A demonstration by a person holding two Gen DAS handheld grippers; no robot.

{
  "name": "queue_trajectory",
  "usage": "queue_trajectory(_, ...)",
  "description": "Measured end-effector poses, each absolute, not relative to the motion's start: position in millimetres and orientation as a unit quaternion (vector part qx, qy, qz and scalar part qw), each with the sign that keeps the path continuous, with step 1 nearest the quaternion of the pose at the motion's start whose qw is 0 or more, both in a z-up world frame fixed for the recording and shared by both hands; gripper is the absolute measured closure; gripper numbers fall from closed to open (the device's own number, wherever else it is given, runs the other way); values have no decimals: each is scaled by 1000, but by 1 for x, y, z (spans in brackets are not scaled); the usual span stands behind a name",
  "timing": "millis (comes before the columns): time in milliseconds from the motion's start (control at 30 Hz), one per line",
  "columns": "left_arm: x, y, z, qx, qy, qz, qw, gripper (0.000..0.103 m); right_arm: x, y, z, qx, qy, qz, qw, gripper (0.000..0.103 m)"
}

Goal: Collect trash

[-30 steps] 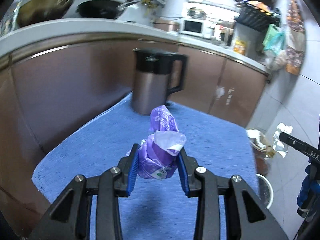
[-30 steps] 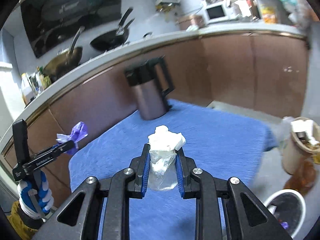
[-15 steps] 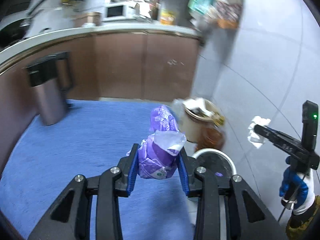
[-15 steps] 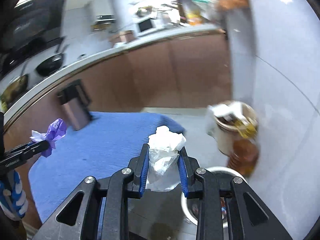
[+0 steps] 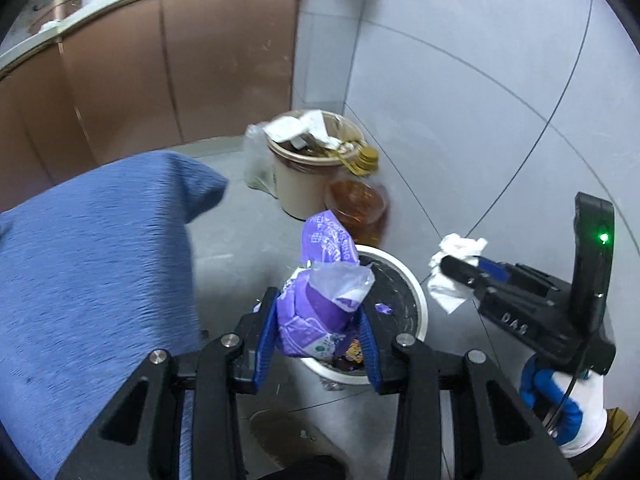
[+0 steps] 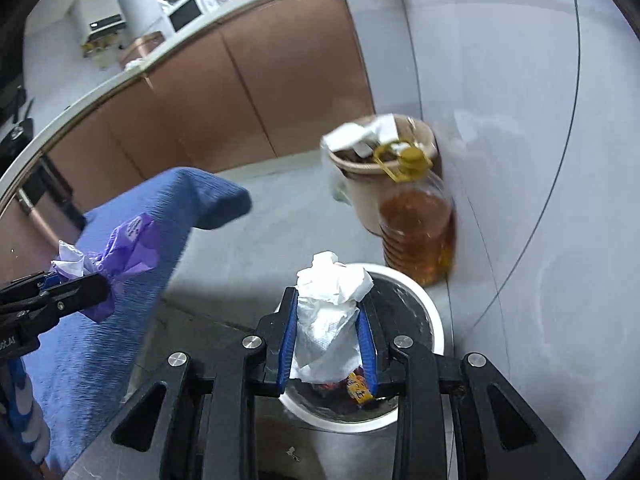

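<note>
My left gripper (image 5: 320, 332) is shut on a crumpled purple wrapper (image 5: 320, 300) and holds it above the near rim of a white-rimmed trash bin (image 5: 416, 300) on the floor. My right gripper (image 6: 326, 340) is shut on a crumpled white tissue (image 6: 328, 320) and hangs over the same bin (image 6: 432, 320), which holds several scraps. In the left wrist view the right gripper (image 5: 452, 276) with its tissue (image 5: 452, 280) is to the right of the bin. In the right wrist view the left gripper (image 6: 76, 284) with the purple wrapper (image 6: 128, 256) is at the left.
A table under a blue cloth (image 5: 88, 260) stands left of the bin. A beige bucket full of rubbish (image 5: 304, 176) and a bottle of amber oil (image 6: 416, 224) stand against the grey tiled wall behind the bin. Brown cabinets (image 5: 180, 60) run along the back.
Both grippers swung right from over the blue table and down towards the floor bin. The kettle has left view. Both still hold their trash.
</note>
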State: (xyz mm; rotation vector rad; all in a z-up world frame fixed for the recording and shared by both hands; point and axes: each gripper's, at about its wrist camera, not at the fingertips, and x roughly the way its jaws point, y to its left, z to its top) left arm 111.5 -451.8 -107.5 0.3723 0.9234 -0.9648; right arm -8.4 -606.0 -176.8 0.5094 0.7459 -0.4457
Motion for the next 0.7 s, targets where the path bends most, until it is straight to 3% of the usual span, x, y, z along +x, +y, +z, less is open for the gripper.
queue_trajectory(167, 112, -475, -126, 169, 446, -454, 752, 67, -2, -619, -201, 257, 373, -221, 864, 73)
queue_trajectory(267, 114, -484, -133, 166, 455, -458, 745, 60, 1, -627, -213, 264, 381, -223, 858, 72)
queue_trajectory(333, 114, -487, -136, 161, 458, -461, 743, 49, 3, -630, -218, 265, 384, -223, 856, 65)
queue_trajectory(400, 115, -490, -137, 156, 458, -462, 744, 44, 2, -631, -221, 265, 385, -225, 855, 54)
queue_trajectory(700, 112, -469, -109, 137, 428, -451, 772, 43, 0, -627, -210, 257, 379, -231, 859, 48)
